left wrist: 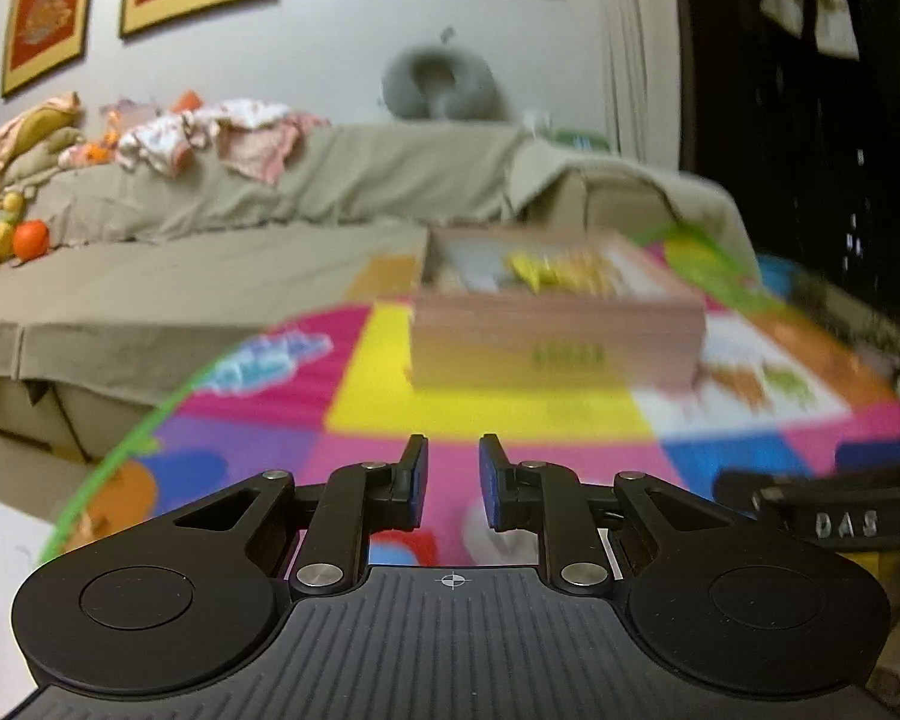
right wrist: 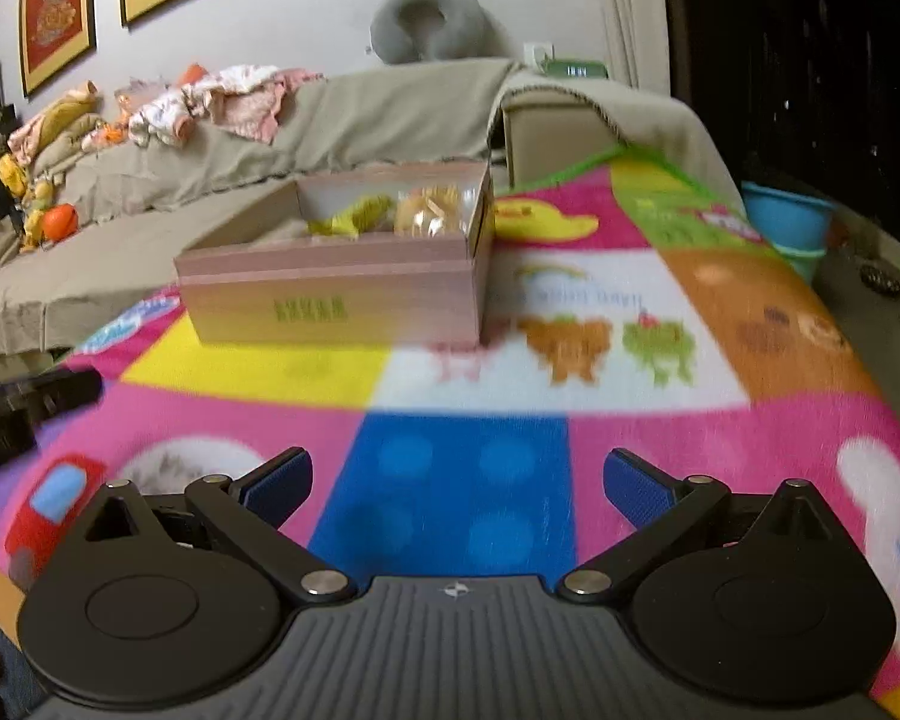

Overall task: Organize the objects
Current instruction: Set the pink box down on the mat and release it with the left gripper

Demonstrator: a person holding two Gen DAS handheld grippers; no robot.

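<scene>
We're holding both grippers over the colourful play mat [right wrist: 450, 372], nothing between either pair of fingers. Left gripper [left wrist: 453, 480]: fingers standing nearly together, only a narrow gap showing, gripping nothing. Right gripper [right wrist: 458, 489]: fingers spread wide, empty. The pink cardboard box [right wrist: 336, 294] is sitting open-topped on the mat ahead of both, in front of the covered sofa [right wrist: 354, 120]. We're seeing yellow and orange items [right wrist: 390, 216] lying inside it, too blurred to identify. Left view is motion-blurred.
</scene>
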